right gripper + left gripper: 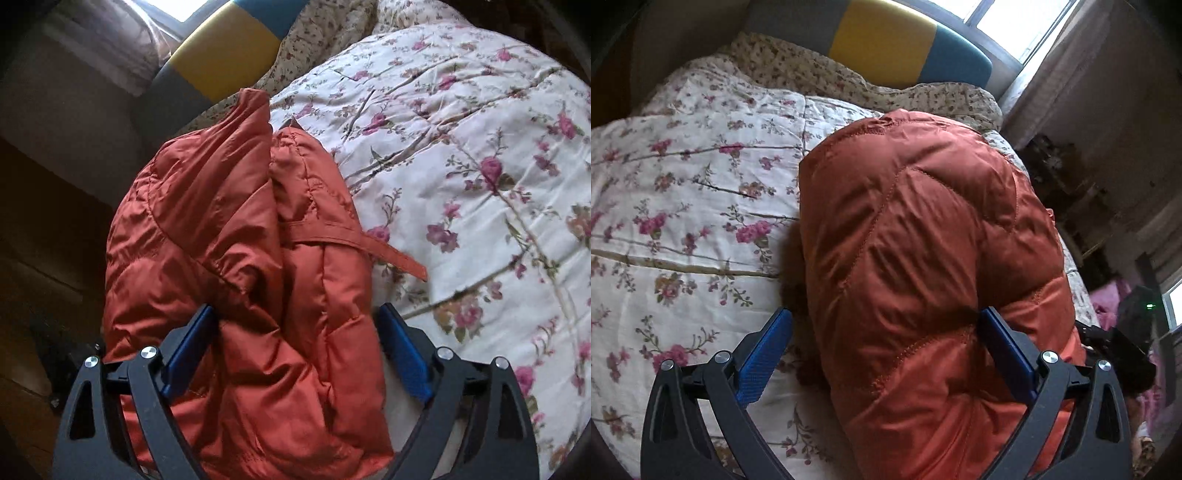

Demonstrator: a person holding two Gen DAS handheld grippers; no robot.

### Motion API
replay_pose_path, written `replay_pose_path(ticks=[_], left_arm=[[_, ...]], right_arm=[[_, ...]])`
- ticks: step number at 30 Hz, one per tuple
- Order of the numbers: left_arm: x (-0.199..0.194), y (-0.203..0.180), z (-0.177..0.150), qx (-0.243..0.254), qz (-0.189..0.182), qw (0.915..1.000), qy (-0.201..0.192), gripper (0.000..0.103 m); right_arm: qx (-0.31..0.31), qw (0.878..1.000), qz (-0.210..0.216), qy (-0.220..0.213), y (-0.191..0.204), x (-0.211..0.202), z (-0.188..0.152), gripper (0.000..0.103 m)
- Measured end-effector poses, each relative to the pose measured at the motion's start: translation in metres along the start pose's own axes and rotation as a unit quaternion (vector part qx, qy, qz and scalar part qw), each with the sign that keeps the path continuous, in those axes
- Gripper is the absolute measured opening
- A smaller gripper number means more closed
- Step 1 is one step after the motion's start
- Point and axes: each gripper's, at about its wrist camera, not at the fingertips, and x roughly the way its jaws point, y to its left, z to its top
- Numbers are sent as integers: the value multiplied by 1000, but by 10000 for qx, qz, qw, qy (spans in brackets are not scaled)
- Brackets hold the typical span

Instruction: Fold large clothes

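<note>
1. Both grippers sit closest to me: my left gripper (884, 343) and right gripper (297, 334) each stand wide open, blue pads straddling the jacket without pinching it.
2. Between the pads lies the jacket (923, 240), a rust-orange quilted puffer, already bundled lengthwise on the quilt (683, 184).
3. I judge it light, soft and springy; the shiny shell looks slippery, so a shallow pinch could slide off.
4. I would take hold at a stitched seam or the thick folded edge, not on smooth puffed panels.
5. Farther out, a loose strap (373, 245) trails onto the quilt; it may snag or flop out.
6. Beyond, a headboard (905, 40) and window (1015, 26).
</note>
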Motion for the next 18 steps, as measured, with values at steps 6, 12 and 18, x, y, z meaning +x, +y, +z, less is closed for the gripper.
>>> replay_pose_path(ticks=[6, 12, 18], left_arm=[[17, 1, 1, -296, -496, 9979, 309, 99], [11, -18, 1, 69, -374, 9992, 89, 79], [-11, -27, 1, 455, -270, 9979, -373, 59]], right_arm=[[-158, 9987, 391, 283, 2, 17, 12, 81], [-97, 9938, 1071, 299, 1, 17, 15, 44], [-239, 9895, 1427, -71, 11, -1, 11, 35]])
